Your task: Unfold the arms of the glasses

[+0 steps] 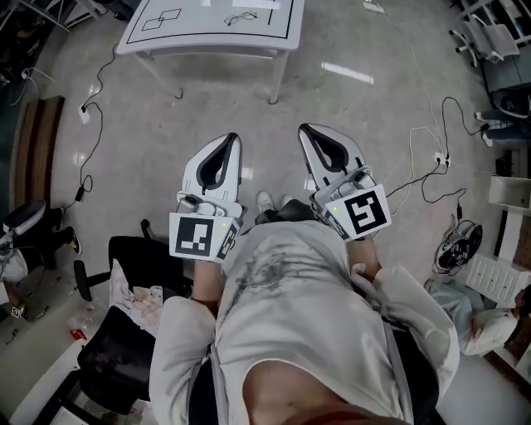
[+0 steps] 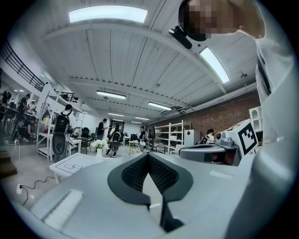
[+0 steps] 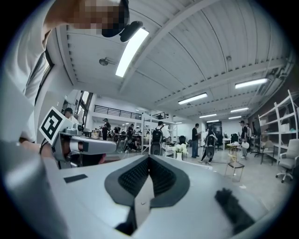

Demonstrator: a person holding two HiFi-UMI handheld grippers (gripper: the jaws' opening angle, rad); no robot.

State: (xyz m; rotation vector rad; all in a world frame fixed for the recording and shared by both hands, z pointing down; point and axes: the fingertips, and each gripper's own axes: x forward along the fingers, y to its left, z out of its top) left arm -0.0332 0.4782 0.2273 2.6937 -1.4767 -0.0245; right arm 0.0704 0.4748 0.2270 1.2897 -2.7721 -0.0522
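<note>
A pair of thin dark-framed glasses (image 1: 241, 18) lies on the white table (image 1: 207, 37) at the top of the head view, too small to tell how its arms stand. Both grippers are held level in front of the person's body, well short of the table and over the bare floor. My left gripper (image 1: 229, 138) is shut with nothing in it; its tips meet in the left gripper view (image 2: 148, 155). My right gripper (image 1: 309, 129) is also shut and empty, its tips together in the right gripper view (image 3: 149, 158). The table's near corner (image 2: 70, 164) shows ahead to the left.
Black cables (image 1: 95, 100) and a power strip (image 1: 84, 114) lie on the floor at left, more cables (image 1: 431, 158) at right. A black office chair (image 1: 124, 349) stands behind at left. Several people and shelving (image 2: 173, 135) fill the far room. A vase of white flowers (image 3: 180, 150) stands ahead.
</note>
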